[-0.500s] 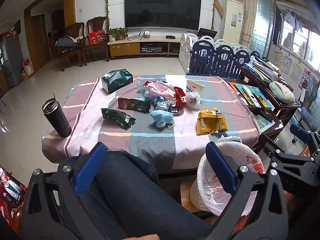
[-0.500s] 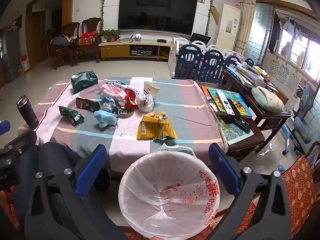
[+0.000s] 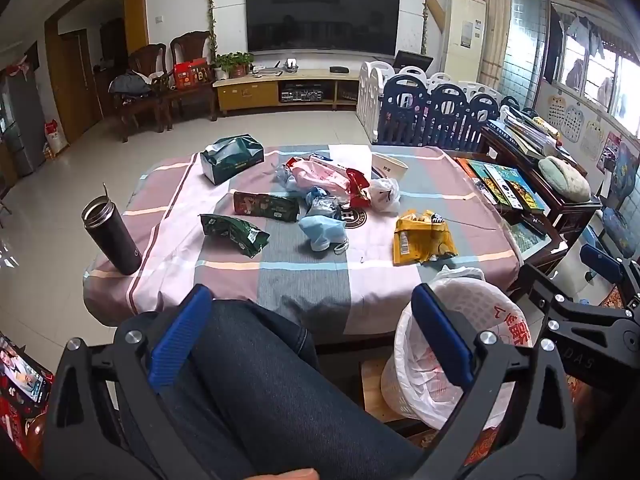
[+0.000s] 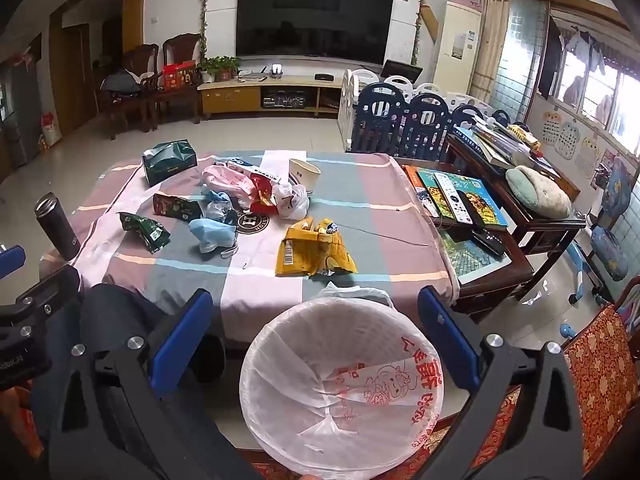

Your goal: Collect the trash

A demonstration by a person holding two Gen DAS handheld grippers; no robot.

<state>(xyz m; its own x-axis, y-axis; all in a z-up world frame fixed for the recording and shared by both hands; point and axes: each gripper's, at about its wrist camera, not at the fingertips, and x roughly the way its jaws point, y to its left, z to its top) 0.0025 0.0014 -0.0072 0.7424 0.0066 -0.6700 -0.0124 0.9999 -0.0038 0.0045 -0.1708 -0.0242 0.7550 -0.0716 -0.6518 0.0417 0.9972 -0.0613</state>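
Observation:
Several pieces of trash lie on the checked tablecloth (image 3: 304,276): a yellow wrapper (image 3: 422,236) (image 4: 312,250), two green snack bags (image 3: 234,234) (image 4: 144,232), a blue face mask (image 3: 322,232) (image 4: 212,234), pink and red packets (image 3: 328,178) and a white plastic bag (image 3: 384,196). A white bin with a plastic liner (image 4: 340,392) (image 3: 460,344) stands below the table's near edge. My left gripper (image 3: 312,336) hangs open over a person's denim-clad leg (image 3: 272,392). Above the bin, my right gripper (image 4: 316,336) is open with nothing between its fingers.
A dark flask (image 3: 112,236) stands at the table's left corner, a green tissue box (image 3: 232,158) and a paper cup (image 4: 304,172) further back. A side table with books and remotes (image 4: 460,200) is on the right, a red-cushioned chair (image 4: 600,380) beside the bin.

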